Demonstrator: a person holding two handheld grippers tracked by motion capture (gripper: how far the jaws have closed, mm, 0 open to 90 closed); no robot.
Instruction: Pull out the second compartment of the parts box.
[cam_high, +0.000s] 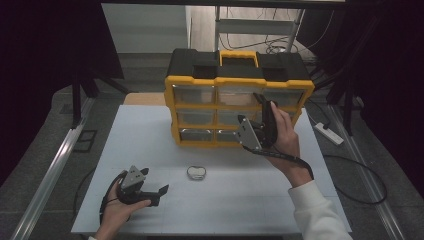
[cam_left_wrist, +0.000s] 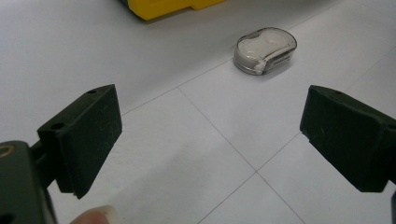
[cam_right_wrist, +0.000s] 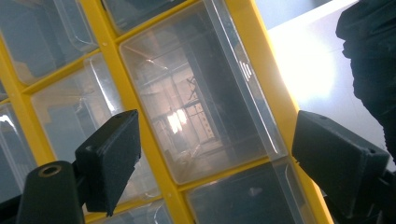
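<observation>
Yellow-and-black drawer organizer upright at far side of table, clear drawers all shut. Right-column clear drawer closed, flush in yellow frame. Small clear rounded case flat, just before organizer, apart from it.

Organizer at table's far middle. Case on table before it, apart. Left gripper near left of case; right gripper up against organizer's right drawers.
</observation>
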